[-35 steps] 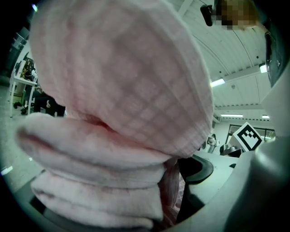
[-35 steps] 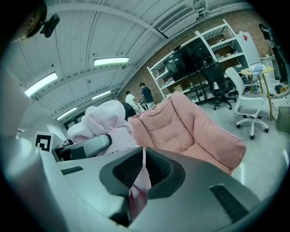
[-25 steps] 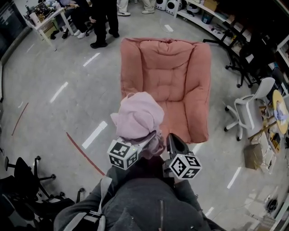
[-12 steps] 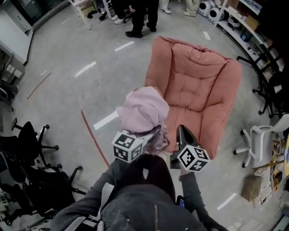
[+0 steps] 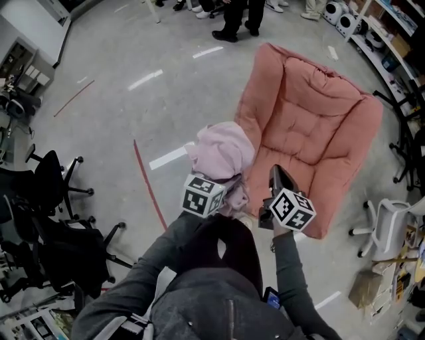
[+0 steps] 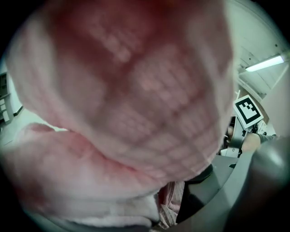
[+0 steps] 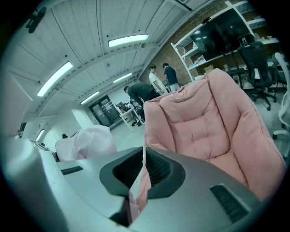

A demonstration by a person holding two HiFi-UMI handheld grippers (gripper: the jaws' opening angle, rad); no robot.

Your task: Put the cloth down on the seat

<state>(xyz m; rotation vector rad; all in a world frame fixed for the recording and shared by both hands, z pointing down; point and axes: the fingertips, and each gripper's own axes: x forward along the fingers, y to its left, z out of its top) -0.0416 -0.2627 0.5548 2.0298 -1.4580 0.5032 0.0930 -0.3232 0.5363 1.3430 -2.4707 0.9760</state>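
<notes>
Pink waffle-weave cloth (image 5: 221, 151), bunched into a loose ball and carried in the air just off the front left corner of the seat (image 5: 312, 133), not yet down on it. Under the ball, the left gripper (image 5: 219, 186), jaws set wide and buried in the thick of the bundle, clamped around it. In the left gripper view, almost nothing but blurred pink fabric (image 6: 131, 90) pressed close to the lens. Beside it, the right gripper (image 5: 275, 174), pointing toward the seat cushion. In the right gripper view, jaws (image 7: 143, 165) pressed together on a thin edge of the same cloth, a strip of pink hanging below the pads and the main bundle (image 7: 88, 142) off to the left. Salmon-pink padded armchair for a seat, quilted back and cushion bare. Beneath everything, a grey glossy floor (image 5: 133, 113) with a red line (image 5: 149, 189). To the left, black office chairs (image 5: 46, 192). At the top edge, the legs of people (image 5: 239, 13) standing.
</notes>
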